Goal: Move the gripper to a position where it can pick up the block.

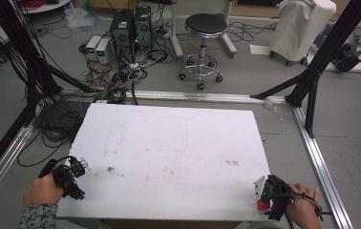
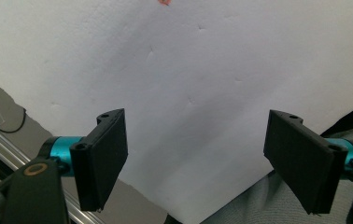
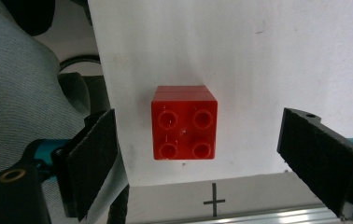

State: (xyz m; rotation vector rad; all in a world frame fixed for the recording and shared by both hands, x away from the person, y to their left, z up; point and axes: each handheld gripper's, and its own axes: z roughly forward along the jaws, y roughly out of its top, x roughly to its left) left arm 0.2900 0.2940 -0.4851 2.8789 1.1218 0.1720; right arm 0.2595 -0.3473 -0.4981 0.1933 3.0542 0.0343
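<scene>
A red four-stud brick point(image 3: 184, 122) lies on the white foam board point(image 3: 268, 56) close to its near right corner, also seen as a red patch point(image 1: 263, 205) in the high view. My right gripper point(image 3: 200, 116) hovers over it, open, one jaw on each side and neither touching it. In the high view the right gripper point(image 1: 266, 194) sits at that corner, held by a hand. My left gripper point(image 2: 195, 140) is open over bare board near the board's edge, with nothing between its jaws. It sits at the board's near left edge point(image 1: 76, 171).
Beyond the white board point(image 1: 178, 143) stand a black stool point(image 1: 203, 43), computer towers point(image 1: 131, 26) with tangled cables point(image 1: 116, 81) and a white-covered cart point(image 1: 300, 26). Black frame legs point(image 1: 312, 71) and aluminium rails point(image 1: 319, 162) border the table. A cross mark point(image 3: 214, 200) lies below the board's edge.
</scene>
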